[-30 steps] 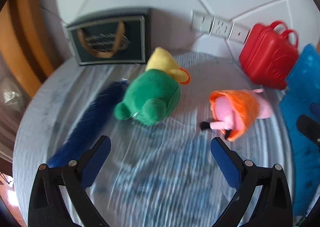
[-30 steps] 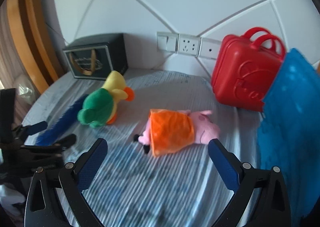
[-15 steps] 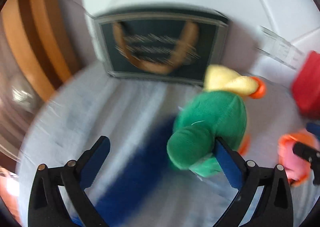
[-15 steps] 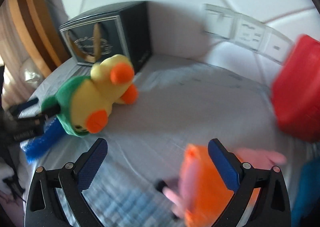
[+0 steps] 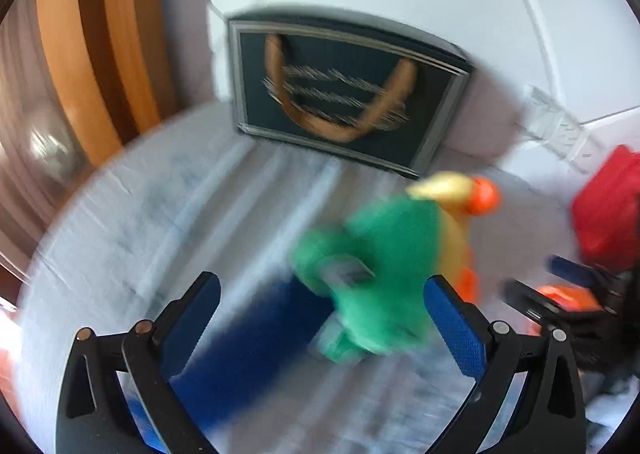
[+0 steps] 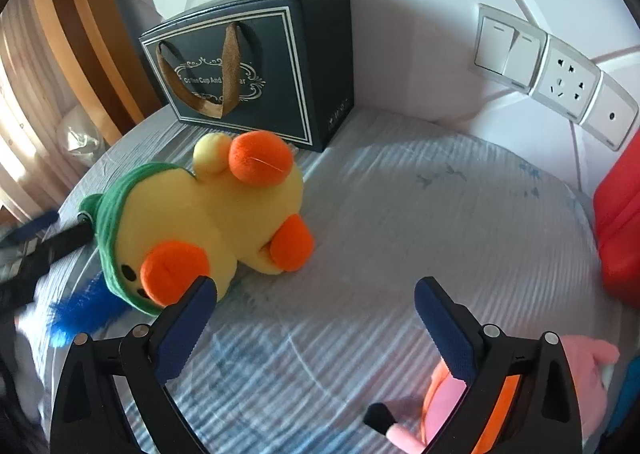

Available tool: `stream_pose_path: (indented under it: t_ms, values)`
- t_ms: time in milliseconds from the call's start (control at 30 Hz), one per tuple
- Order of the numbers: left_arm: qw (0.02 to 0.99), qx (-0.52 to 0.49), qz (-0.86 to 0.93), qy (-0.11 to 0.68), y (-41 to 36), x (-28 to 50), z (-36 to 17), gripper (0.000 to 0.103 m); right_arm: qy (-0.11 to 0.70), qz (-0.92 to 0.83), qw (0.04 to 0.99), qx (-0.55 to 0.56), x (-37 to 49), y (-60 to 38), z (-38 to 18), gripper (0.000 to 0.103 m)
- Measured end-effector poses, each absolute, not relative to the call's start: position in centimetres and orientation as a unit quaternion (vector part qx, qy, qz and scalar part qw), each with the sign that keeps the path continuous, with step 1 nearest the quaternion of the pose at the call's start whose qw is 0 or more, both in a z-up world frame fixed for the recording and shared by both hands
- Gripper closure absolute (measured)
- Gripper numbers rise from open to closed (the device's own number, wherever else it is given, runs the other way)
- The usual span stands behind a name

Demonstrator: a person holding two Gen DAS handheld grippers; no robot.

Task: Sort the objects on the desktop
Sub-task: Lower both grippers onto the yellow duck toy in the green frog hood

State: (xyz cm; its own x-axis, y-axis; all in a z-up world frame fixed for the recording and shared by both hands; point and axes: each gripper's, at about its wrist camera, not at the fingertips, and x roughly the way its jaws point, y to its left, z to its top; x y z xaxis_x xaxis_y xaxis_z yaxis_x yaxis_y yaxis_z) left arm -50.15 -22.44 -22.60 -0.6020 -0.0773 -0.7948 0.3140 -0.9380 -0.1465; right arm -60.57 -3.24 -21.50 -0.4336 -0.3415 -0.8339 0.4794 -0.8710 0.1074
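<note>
My right gripper [image 6: 314, 306]: jaws spread wide, holding nothing; the left fingertip sits just in front of the duck's orange beak, and I cannot tell if it touches.
My left gripper [image 5: 322, 306]: jaws wide apart, nothing clamped; the view is blurred, and the duck's green back lies between the fingers, close to the right one.
Pink pig plush [image 6: 520, 386]: lying at my right gripper's lower right, partly behind its right finger, in an orange dress.
Blue feathery item [image 6: 82, 308]: flat on the striped cloth [image 6: 400, 238], beside the duck's head.
Plush duck [image 6: 208, 221]: yellow, green hood, lying on its side mid-table.
Dark gift box [image 6: 256, 65]: upright behind the duck, against the wall, brown ribbon handle.
Red case [image 6: 618, 230]: at the right edge.
Wall switches and socket [image 6: 548, 73]: above the table, far right.
</note>
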Motion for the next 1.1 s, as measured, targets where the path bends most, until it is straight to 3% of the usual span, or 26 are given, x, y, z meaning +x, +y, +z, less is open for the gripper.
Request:
stream_pose_path:
  t_ms: [267, 400, 500, 567, 633, 967, 1000, 1067, 1100]
  values:
    - [0.126, 0.464, -0.871, 0.100, -20.1, -52.1, -27.9, 0.000, 0.064, -0.839, 0.251, 0.478, -61.4, -2.6, -22.2, 0.007]
    - [0.164, 0.433, -0.885, 0.041, -20.9, -52.3, -27.0, 0.000, 0.041, -0.828, 0.271, 0.490, -62.7, -3.0, -23.4, 0.007]
    - [0.172, 0.431, -0.885, 0.040, -23.5, -52.2, -26.1, 0.000, 0.023, -0.822, 0.293, 0.488, -63.4, -3.7, -24.0, 0.007]
    - [0.180, 0.429, -0.884, 0.038, -24.7, -52.0, -25.5, 0.000, 0.020, -0.825, 0.301, 0.478, -63.8, -4.5, -23.8, 0.018]
    - [0.186, 0.427, -0.885, 0.028, -25.0, -51.8, -25.2, 0.000, 0.003, -0.822, 0.317, 0.474, -64.7, -5.4, -23.2, 0.022]
    - [0.155, 0.429, -0.889, 0.040, -25.1, -52.5, -26.0, 0.000, 0.019, -0.831, 0.330, 0.448, -65.7, -7.9, -20.5, 0.022]
    - [0.150, 0.430, -0.889, 0.045, -25.0, -52.5, -26.1, 0.000, 0.028, -0.829, 0.326, 0.453, -65.8, -8.4, -20.9, 0.024]
    - [0.139, 0.435, -0.888, 0.053, -24.9, -52.6, -26.3, 0.000, 0.033, -0.817, 0.326, 0.475, -66.6, -9.4, -22.4, 0.052]
    - [0.134, 0.437, -0.888, 0.055, -24.8, -52.6, -26.4, 0.000, 0.027, -0.809, 0.333, 0.483, -66.9, -9.7, -22.9, 0.060]
